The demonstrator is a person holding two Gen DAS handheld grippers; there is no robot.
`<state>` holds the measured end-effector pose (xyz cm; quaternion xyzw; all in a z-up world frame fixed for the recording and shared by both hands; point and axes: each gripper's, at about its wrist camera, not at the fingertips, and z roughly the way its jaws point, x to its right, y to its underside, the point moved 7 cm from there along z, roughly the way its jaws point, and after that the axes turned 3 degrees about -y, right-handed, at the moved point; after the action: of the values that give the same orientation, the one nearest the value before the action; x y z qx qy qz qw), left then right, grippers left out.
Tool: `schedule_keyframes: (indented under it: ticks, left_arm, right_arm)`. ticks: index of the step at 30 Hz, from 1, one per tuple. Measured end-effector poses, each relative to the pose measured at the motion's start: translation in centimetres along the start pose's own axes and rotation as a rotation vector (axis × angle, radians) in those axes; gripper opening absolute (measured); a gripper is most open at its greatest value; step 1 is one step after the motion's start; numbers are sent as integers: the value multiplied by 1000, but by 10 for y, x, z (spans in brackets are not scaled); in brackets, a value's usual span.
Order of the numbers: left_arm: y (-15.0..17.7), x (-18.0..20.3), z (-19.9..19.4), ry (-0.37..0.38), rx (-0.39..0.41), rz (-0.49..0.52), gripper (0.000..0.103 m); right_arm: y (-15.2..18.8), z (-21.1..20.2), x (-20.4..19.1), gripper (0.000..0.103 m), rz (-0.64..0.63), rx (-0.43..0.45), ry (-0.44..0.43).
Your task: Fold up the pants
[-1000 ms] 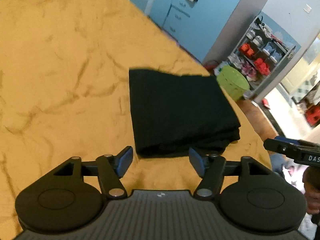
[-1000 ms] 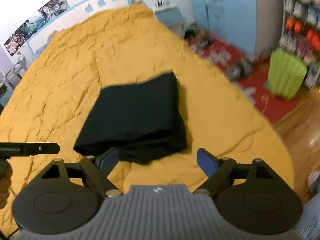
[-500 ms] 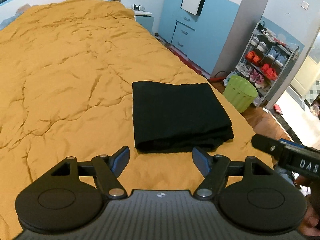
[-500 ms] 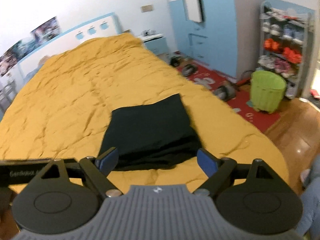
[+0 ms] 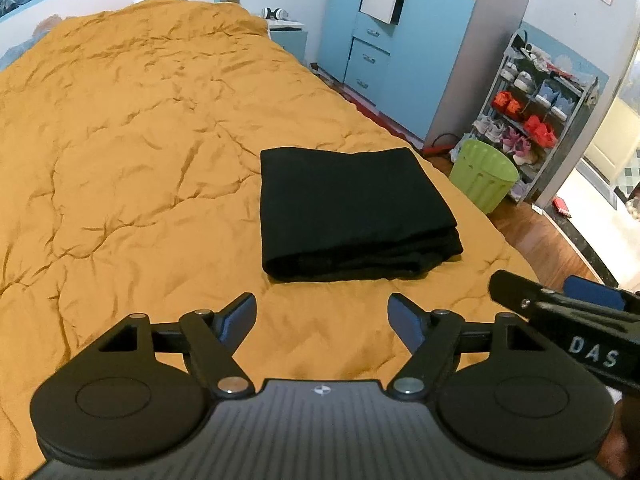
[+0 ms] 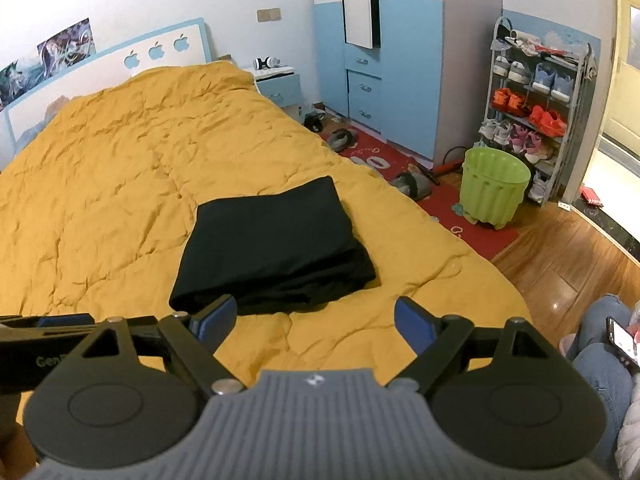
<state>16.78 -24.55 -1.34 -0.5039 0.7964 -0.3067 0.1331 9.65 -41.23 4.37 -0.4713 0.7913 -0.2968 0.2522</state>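
Note:
Black pants (image 5: pixel 352 212) lie folded into a thick rectangle on the yellow quilt (image 5: pixel 120 152), near the bed's right edge. In the right wrist view the same pants (image 6: pixel 272 240) sit just beyond the fingers. My left gripper (image 5: pixel 322 314) hovers short of the pants' near edge, its jaws opening, nothing between them. My right gripper (image 6: pixel 316 318) is open and empty too, held back from the pants. The right gripper's black side shows at the right edge of the left wrist view.
A green bin (image 6: pixel 494 190) stands on the red rug (image 6: pixel 452 216) beside the bed, with a shoe rack (image 6: pixel 536 108) and blue wardrobe (image 6: pixel 400 60) behind. A seated person's legs and phone (image 6: pixel 622 344) are at the lower right. The quilt spreads wide to the left.
Both grippers have pulled back and risen from the folded pants, so more of the room shows. The left jaws stand a little wider. The pants lie unmoved.

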Motion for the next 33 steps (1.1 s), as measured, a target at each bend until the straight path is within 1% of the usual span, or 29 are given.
schedule_keyframes:
  ticks: [3, 33]
  left_arm:
    - [1, -2, 0, -10, 0, 0, 88]
    - [4, -9, 0, -7, -8, -9, 88]
  right_arm:
    - [0, 1, -2, 82, -7, -4, 10]
    - [5, -3, -8, 82, -3, -16, 29]
